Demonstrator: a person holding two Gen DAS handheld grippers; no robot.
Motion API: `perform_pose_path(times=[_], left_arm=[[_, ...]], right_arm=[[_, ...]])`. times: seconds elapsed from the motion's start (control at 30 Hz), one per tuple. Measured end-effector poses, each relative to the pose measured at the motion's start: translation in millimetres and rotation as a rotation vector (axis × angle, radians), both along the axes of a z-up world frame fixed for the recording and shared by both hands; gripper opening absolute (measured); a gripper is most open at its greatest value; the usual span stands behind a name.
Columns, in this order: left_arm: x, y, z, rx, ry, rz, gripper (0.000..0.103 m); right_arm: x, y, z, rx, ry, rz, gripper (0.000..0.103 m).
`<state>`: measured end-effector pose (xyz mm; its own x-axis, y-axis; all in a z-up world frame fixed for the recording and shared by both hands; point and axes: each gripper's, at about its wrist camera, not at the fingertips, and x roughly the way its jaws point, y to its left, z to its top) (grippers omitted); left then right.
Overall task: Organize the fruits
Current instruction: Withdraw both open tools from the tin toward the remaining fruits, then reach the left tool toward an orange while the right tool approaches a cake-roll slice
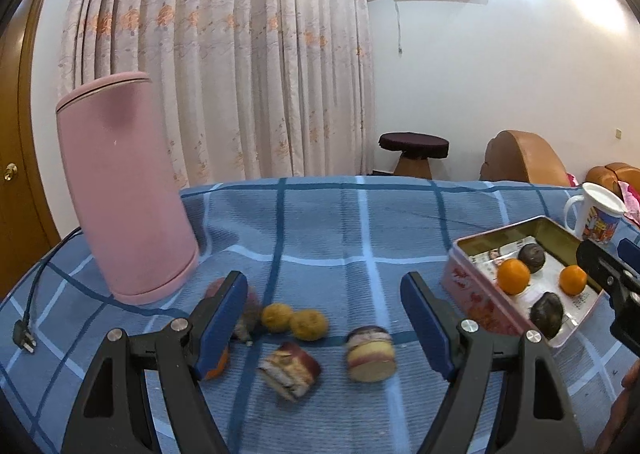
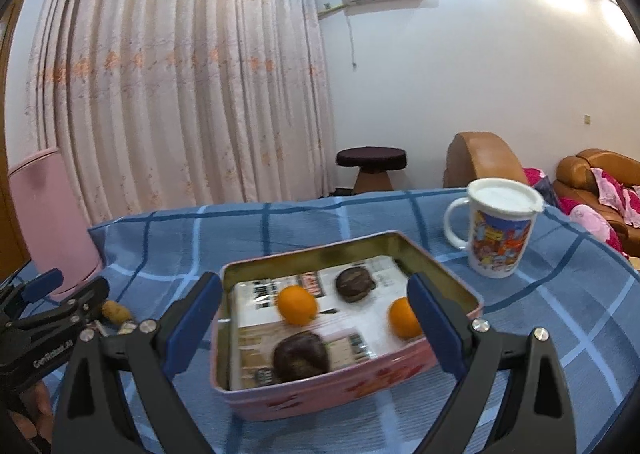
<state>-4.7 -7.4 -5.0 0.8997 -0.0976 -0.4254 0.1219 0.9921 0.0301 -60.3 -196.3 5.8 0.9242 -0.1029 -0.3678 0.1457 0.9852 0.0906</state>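
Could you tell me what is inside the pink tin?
The pink tin holds two oranges, two dark fruits and printed paper lining; anything under the paper is hidden.

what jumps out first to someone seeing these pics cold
The open pink metal tin on the blue checked tablecloth draws the eye, holding two bright orange tangerines and two dark round fruits. To its left, yellowish fruits lie loose before a tall pink cylinder.

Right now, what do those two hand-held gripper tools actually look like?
Both match: the left hand-held gripper and right hand-held gripper have black plastic triangular-cutout arms, silver bolts and blue finger pads. White lettering marks the left one's body, seen from the right wrist view.
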Motion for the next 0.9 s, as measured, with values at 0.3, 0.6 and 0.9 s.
perform_pose_path(times=[0.3,0.6,0.9], left_arm=[[8,29,-2,-0.014,0.028,0.035,0.08],[14,57,-4,-0.013,0.052,0.069,0.08],[21,82,-7,0.028,0.074,0.095,0.08]], right_arm=[[9,31,-2,0.022,0.02,0.056,0.096],[16,60,-5,0.021,0.038,0.113,0.096],[27,89,-8,-0.028,0.078,0.158,0.095]])
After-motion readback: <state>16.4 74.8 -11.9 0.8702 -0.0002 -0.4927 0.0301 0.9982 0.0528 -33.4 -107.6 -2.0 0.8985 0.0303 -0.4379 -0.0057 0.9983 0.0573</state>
